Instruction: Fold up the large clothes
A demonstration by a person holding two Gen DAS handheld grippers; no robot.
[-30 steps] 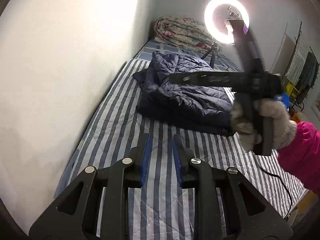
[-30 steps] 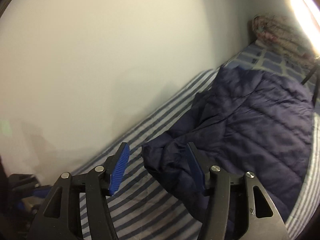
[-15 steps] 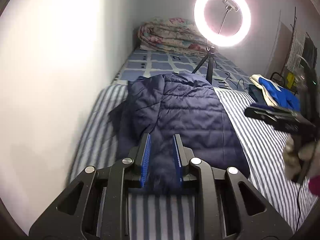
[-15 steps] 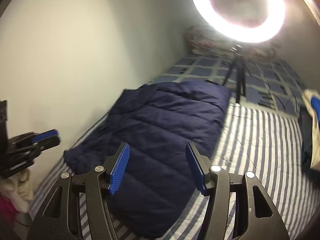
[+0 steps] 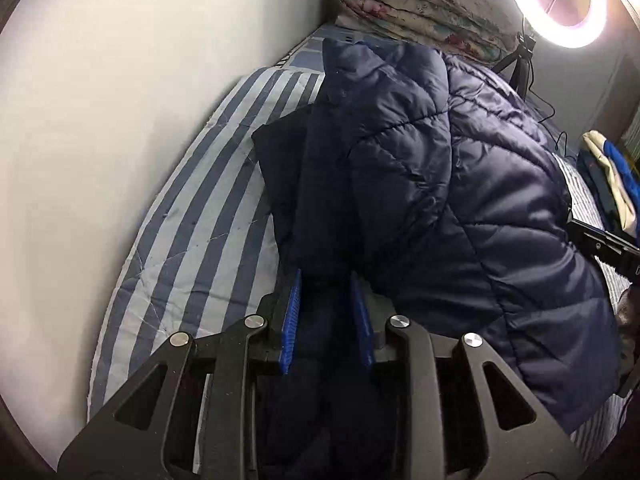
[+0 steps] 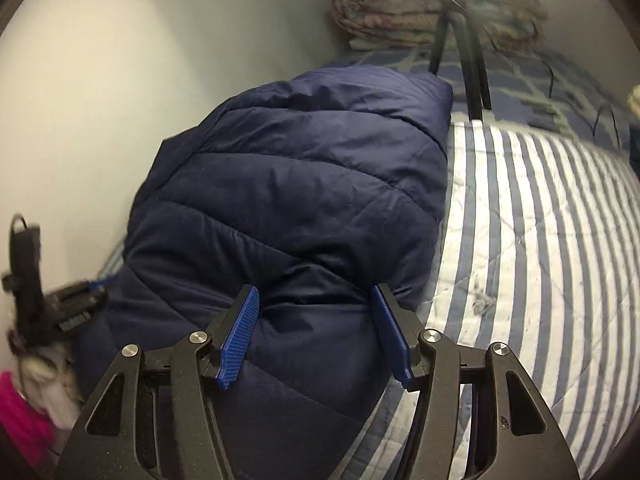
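A dark navy quilted puffer jacket (image 5: 460,184) lies bunched on a blue-and-white striped bed (image 5: 192,216). My left gripper (image 5: 326,304) sits low at the jacket's near left edge, its blue pads a narrow gap apart with dark fabric running between them. In the right wrist view the jacket (image 6: 304,184) fills the middle. My right gripper (image 6: 314,326) is open wide, its pads on either side of the jacket's near right edge, with fabric between them. The left gripper shows blurred at the left edge of the right wrist view (image 6: 52,312).
A white wall (image 5: 100,120) runs along the bed's left side. A rolled floral quilt (image 5: 412,4) lies at the head of the bed. A ring light (image 5: 560,4) on a tripod (image 6: 460,52) stands on the bed behind the jacket. Folded clothes (image 5: 612,176) lie at the right.
Both grippers have moved down and forward onto the jacket's near edge. The left gripper's pads now have fabric between them. The right gripper has stayed open wide.
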